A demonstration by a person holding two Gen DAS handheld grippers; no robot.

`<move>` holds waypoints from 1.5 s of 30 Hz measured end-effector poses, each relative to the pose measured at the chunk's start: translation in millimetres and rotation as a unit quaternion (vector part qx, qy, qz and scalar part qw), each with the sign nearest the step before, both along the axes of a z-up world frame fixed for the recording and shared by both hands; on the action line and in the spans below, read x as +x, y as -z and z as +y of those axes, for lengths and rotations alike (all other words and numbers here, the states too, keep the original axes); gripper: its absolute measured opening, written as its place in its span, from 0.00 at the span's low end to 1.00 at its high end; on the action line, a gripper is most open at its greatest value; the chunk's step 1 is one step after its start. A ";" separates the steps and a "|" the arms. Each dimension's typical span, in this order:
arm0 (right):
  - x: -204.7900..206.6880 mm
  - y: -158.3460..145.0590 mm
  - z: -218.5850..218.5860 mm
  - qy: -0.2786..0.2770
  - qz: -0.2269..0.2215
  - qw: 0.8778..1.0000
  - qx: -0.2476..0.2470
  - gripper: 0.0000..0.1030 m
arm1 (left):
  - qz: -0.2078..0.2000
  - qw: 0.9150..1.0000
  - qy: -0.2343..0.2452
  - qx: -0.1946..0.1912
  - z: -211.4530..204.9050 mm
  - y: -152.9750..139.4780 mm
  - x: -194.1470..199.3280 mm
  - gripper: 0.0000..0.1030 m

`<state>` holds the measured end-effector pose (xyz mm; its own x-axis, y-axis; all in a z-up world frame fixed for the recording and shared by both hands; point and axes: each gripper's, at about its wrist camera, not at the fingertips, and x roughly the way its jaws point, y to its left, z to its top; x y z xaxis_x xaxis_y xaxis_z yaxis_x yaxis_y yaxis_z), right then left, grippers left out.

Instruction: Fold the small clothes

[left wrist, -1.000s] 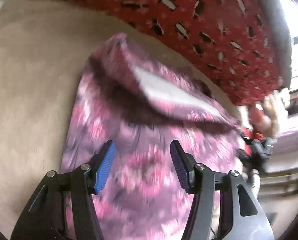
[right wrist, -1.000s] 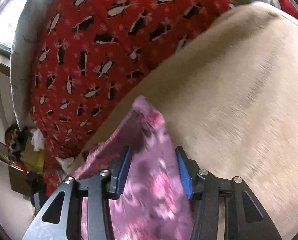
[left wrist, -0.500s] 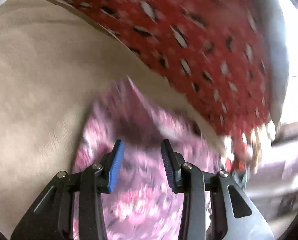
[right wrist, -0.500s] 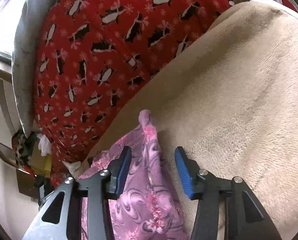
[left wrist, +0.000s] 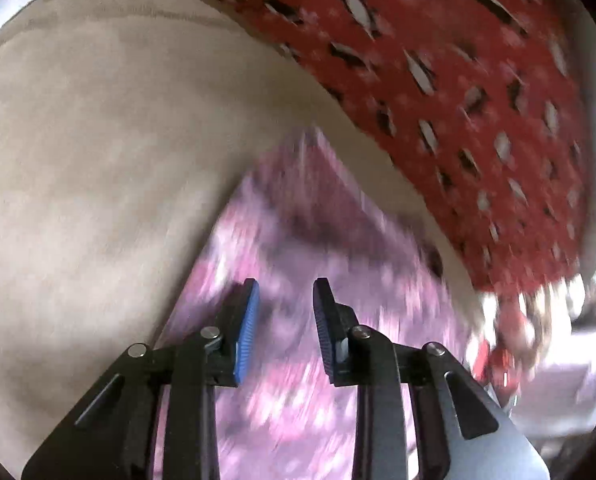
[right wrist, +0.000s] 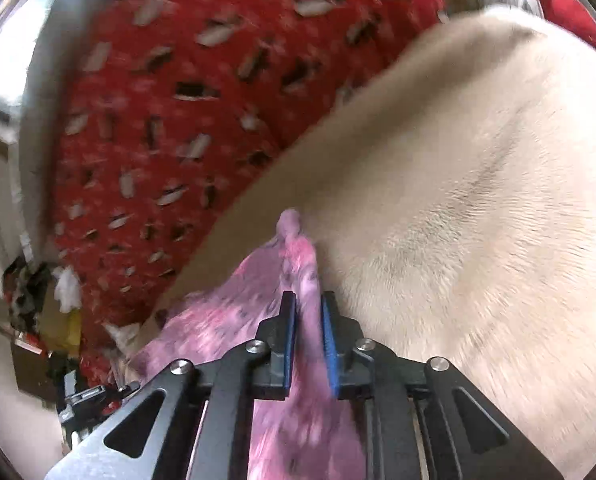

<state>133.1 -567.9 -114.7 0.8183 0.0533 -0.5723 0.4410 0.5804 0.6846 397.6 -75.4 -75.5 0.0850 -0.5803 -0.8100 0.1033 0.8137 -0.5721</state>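
a beige fleece blanket [right wrist: 478,200] covered the surface — soft and a little rumpled. behind it lay red fabric with a penguin print [left wrist: 478,80], and blurred clutter [right wrist: 37,300] sat past the edge.

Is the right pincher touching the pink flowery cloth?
Touching. The right wrist view shows the right gripper with its blue pads pressed against a ridge of the pink flowery cloth between them.

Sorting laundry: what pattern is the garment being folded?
Pink-and-purple floral garment, clearest in the right wrist view.

Crumpled pink-purple floral garment [left wrist: 310,240]
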 end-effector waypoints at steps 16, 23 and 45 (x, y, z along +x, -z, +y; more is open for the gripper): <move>-96.1 30.1 60.3 -0.015 0.065 0.998 -0.017 0.07 | -0.005 0.999 0.046 0.005 52.1 -0.3 -103.2 0.47; -133.7 5.4 99.7 -0.015 -0.013 0.999 -0.026 0.27 | 0.049 0.995 0.024 -0.079 82.7 22.6 -135.2 0.47; -153.6 44.8 202.8 0.028 0.217 0.968 -0.124 0.60 | 0.138 0.976 0.012 -0.171 94.9 68.2 -139.6 0.46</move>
<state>-20.4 -365.0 -159.5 0.4956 -0.1683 -0.8521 0.6915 0.6701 0.2699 258.0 19.6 -143.8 -0.1249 -0.8198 -0.5589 -0.0759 0.5696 -0.8184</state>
